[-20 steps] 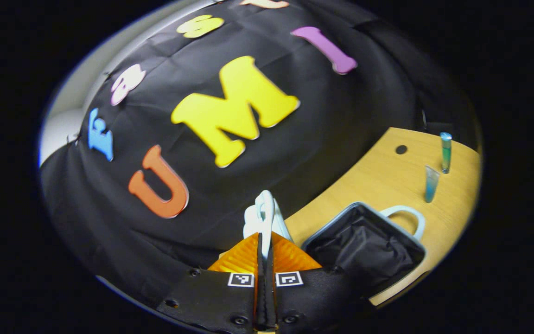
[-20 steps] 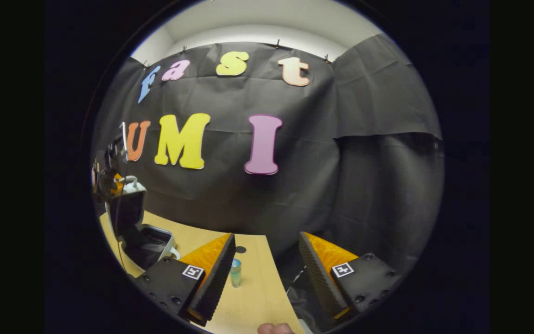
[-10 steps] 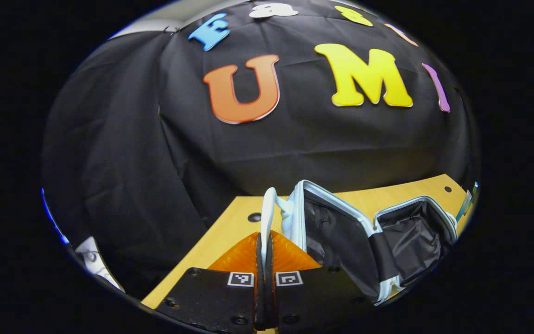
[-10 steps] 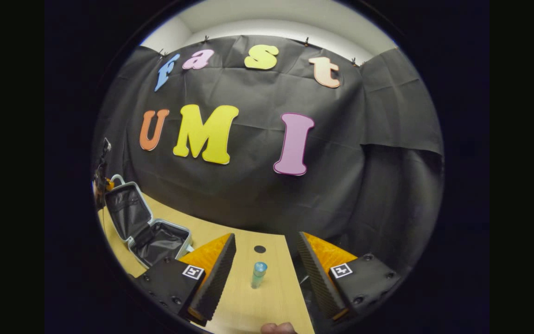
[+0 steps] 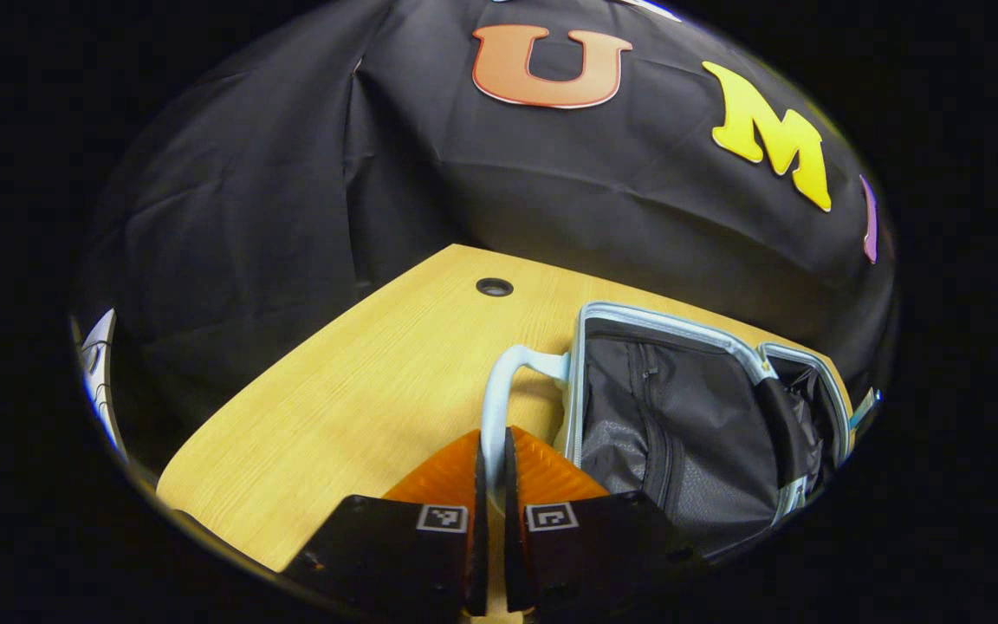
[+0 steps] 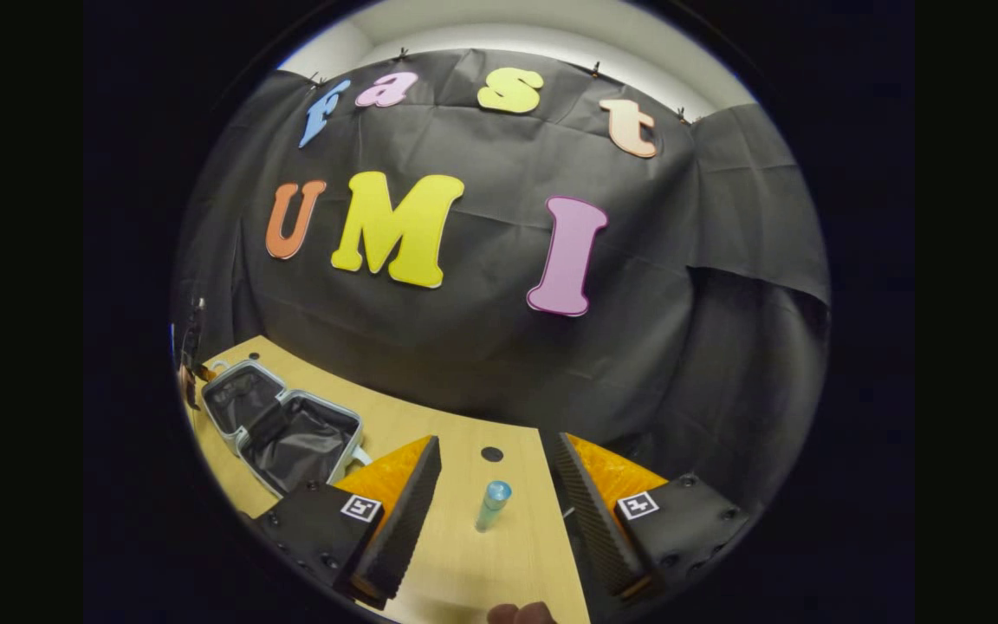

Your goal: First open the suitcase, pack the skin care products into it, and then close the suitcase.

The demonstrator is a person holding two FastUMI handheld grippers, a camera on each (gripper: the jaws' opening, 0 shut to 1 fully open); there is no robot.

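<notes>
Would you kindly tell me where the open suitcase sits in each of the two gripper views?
Left gripper view: suitcase lower right, its handle clamped in the left gripper.
Right gripper view: suitcase lower left, lying open on the table.
Shared landmark: the suitcase's light rim.

Light wooden counter [image 6: 456, 555] against the black cloth wall.

The open suitcase [image 6: 291, 433] lies flat at the counter's left, both halves spread with dark lining up [image 5: 681, 433]. A blue-capped tube [image 6: 492, 506] stands upright well to its right, near a round hole [image 6: 491, 453]. Another round hole [image 5: 495, 287] sits at the far left.
</notes>
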